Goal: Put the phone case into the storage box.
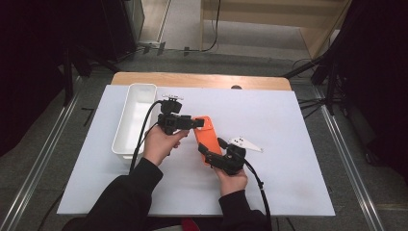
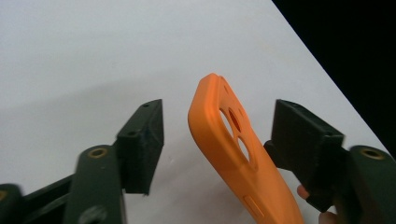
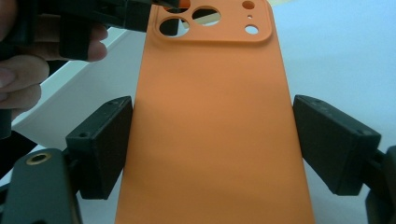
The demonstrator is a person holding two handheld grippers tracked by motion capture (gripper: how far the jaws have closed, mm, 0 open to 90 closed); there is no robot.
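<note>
Near the middle of the white worktop (image 1: 269, 144), an orange phone case (image 1: 206, 137) sits between both grippers. Right gripper (image 1: 211, 156), at 6 o'clock of the case, clamps its lower long edges with both jaws pressed on. Left gripper (image 1: 190, 122), coming in from 9 o'clock, straddles the camera-hole end; its jaws stand apart from the case, not pressing. White bin (image 1: 134, 118) lies at 9 o'clock, near the left hand (image 1: 161, 144).
</note>
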